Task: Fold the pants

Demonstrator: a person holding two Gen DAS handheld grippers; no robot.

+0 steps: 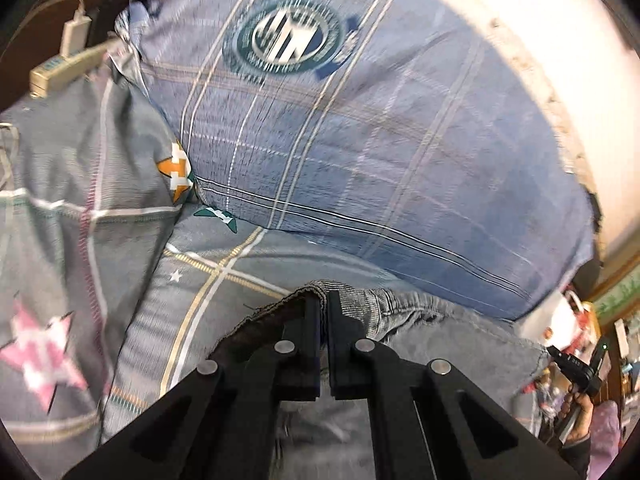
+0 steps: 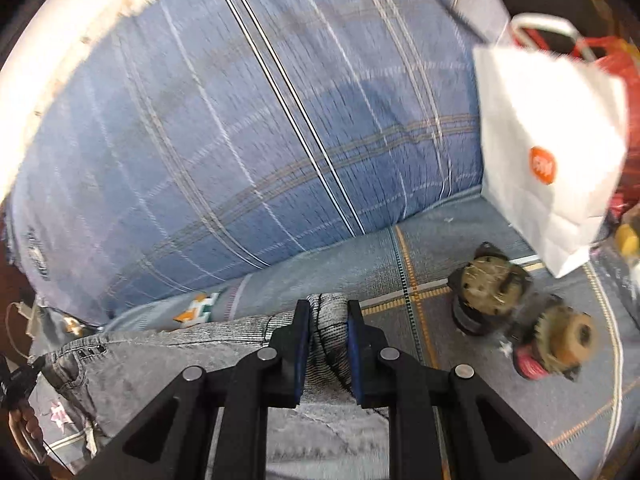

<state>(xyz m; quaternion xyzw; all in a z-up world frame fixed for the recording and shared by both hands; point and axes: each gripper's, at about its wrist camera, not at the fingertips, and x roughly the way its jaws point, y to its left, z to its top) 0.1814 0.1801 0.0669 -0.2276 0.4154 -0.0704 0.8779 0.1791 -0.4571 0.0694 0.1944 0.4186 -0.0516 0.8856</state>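
Denim filled the space under both sets of tongs: the grey pants [image 2: 168, 364] were gripped at two places along one edge and hung above the patterned bed sheet [image 2: 448, 252]. The left gripper [image 1: 324, 300] had its jaws pressed nearly together, with the hem of the pants [image 1: 420, 328] pinched between the tips and the cloth trailing away to their right. The right gripper [image 2: 328, 308] stood narrowly closed on a thick bunched fold of the same cloth, which bulged up between the blue pads; the rest of the garment stretched off to its left. Just beyond both sets of tips lay a large blue plaid pillow [image 1: 360, 152], bearing a round green emblem in the left view. To the right of the right tongs, two spools [image 2: 520, 320] sat on the sheet, and past them stood a white paper bag [image 2: 552, 140] with an orange dot. Far left of the left tongs lay a white charger [image 1: 74, 34].
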